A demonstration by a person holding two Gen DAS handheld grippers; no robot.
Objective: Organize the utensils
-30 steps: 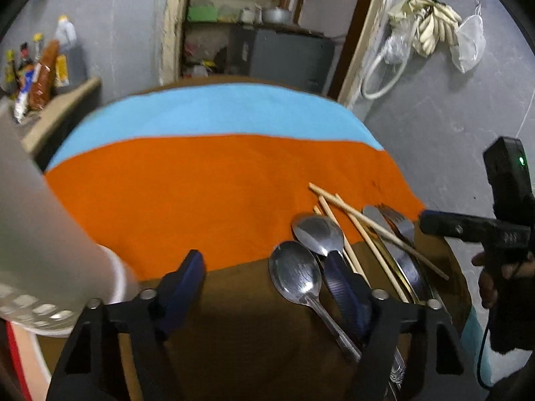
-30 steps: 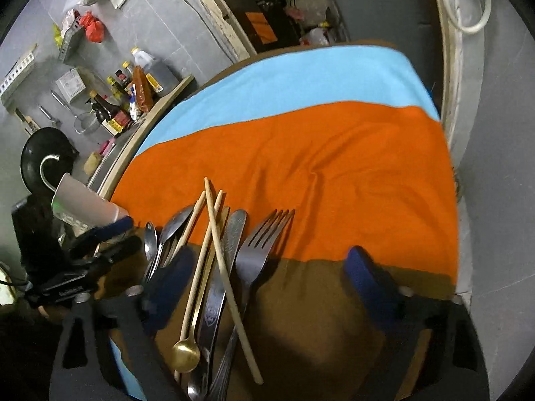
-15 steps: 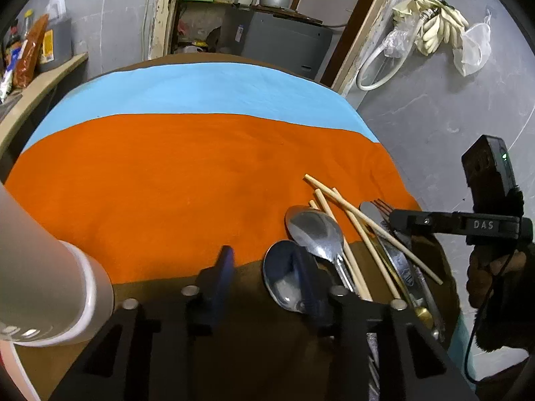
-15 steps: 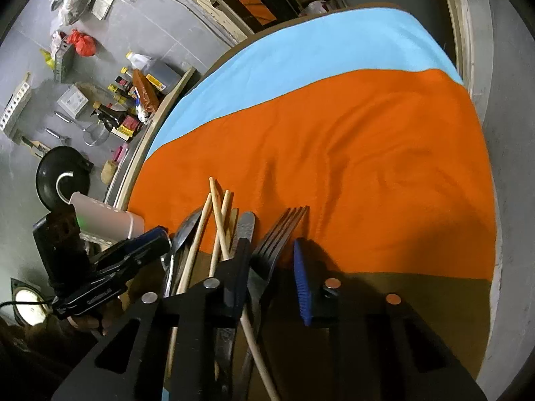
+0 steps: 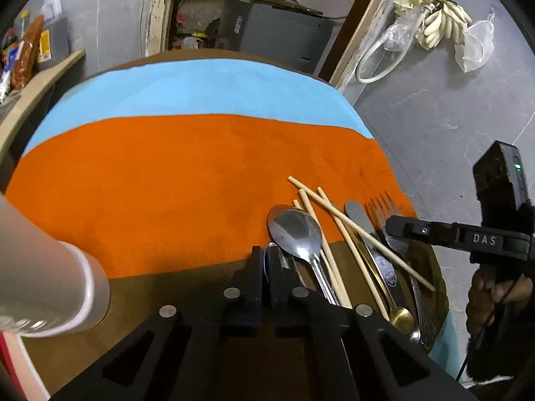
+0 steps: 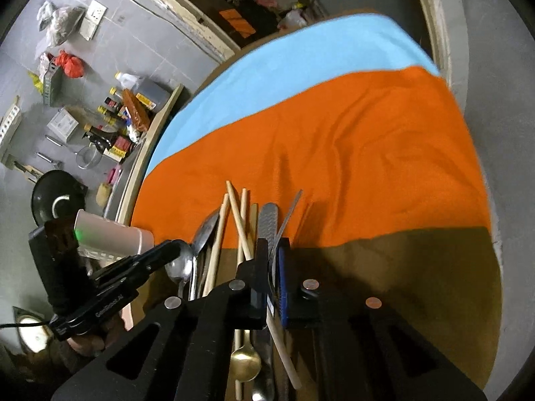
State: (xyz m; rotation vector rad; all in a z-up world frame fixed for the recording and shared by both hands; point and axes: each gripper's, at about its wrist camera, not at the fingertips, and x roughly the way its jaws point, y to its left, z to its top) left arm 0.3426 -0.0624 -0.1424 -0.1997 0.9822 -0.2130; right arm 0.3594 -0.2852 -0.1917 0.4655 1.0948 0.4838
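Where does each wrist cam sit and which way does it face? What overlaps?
Left wrist: on the left gripper, facing forward and down over the striped cloth; own fingers shut on a spoon; right gripper and its hand at right edge.
Right wrist: on the right gripper, same downward tilt; own fingers shut on a fork; left gripper at left.
Shared: cloth, chopsticks, white cup, both grippers.

Steel spoons [image 5: 296,230], a fork [image 5: 383,205], a gold spoon [image 6: 245,362] and wooden chopsticks [image 5: 337,215] lie piled at lower right of the left-wrist frame.
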